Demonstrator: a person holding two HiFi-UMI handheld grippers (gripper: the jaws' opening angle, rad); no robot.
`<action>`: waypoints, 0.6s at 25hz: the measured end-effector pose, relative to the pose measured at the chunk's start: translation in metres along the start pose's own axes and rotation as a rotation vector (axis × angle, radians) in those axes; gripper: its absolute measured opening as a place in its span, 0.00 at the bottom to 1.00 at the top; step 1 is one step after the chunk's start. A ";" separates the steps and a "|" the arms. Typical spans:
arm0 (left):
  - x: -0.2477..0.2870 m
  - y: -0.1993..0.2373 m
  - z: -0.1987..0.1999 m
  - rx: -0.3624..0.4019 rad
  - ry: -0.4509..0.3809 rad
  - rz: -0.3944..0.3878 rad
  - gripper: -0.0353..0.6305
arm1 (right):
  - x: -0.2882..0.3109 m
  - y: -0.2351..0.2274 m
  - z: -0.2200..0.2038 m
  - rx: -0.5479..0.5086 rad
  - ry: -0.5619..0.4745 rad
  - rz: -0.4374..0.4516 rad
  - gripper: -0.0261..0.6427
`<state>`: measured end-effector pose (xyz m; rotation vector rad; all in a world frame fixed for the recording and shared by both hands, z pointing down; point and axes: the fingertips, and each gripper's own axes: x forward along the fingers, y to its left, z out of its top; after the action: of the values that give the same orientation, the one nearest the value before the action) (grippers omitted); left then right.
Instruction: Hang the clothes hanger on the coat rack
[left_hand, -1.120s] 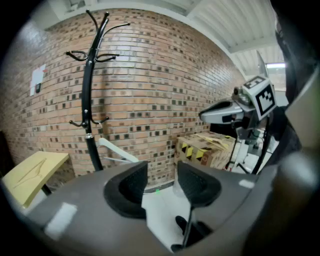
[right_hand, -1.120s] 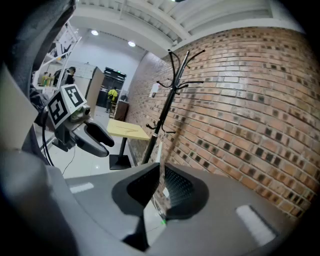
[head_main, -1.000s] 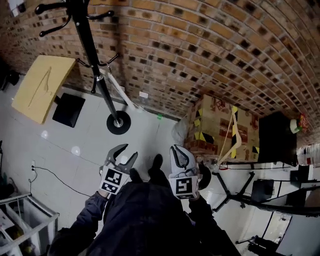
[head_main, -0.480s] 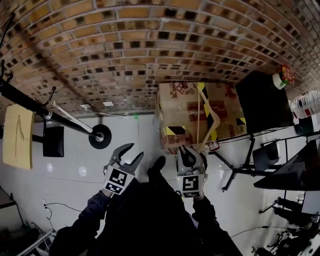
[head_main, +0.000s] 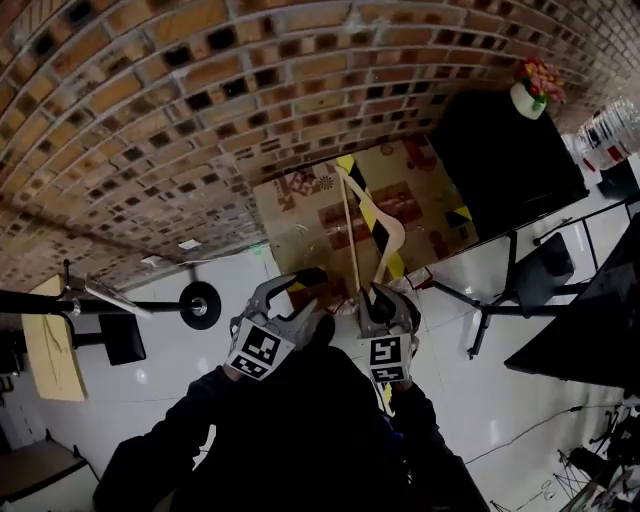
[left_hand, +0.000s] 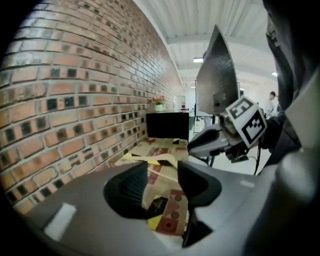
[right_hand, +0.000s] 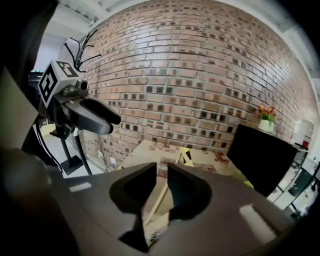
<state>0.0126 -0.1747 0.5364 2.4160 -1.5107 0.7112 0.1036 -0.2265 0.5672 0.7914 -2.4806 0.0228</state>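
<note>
A pale wooden clothes hanger (head_main: 347, 220) lies on a printed cardboard box (head_main: 300, 215) against the brick wall. The black coat rack (head_main: 110, 303) stands far off at the left, its round base (head_main: 200, 305) on the white floor. My left gripper (head_main: 292, 285) is open and empty at the box's near edge. My right gripper (head_main: 385, 297) is beside it, just short of the hanger's near end; its jaws are opening, with a narrow gap and nothing between them. In the right gripper view the hanger (right_hand: 159, 197) shows beyond the right gripper (right_hand: 161, 182). In the left gripper view, the left gripper (left_hand: 162, 182) points at the box (left_hand: 170, 220).
A black cabinet (head_main: 500, 150) with a flower pot (head_main: 530, 85) on it stands right of the box. Black stand legs (head_main: 500, 305) spread over the floor at the right. A tan board (head_main: 50, 350) and a dark mat (head_main: 122, 338) lie near the rack.
The person has turned right: the coat rack has slid to the far left of the head view, and the box with the hanger now lies just ahead of both grippers. The right jaws have parted slightly.
</note>
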 end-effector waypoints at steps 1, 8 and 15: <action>0.009 -0.003 0.009 0.018 -0.004 -0.022 0.35 | 0.001 -0.005 -0.010 0.019 0.018 -0.013 0.15; 0.062 -0.023 0.034 0.102 0.036 -0.171 0.35 | 0.011 -0.040 -0.084 0.273 0.136 -0.075 0.20; 0.092 -0.037 0.040 0.180 0.085 -0.320 0.35 | 0.026 -0.039 -0.128 0.506 0.200 -0.088 0.22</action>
<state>0.0899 -0.2464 0.5508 2.6343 -1.0319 0.8953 0.1688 -0.2503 0.6844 1.0423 -2.2672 0.6853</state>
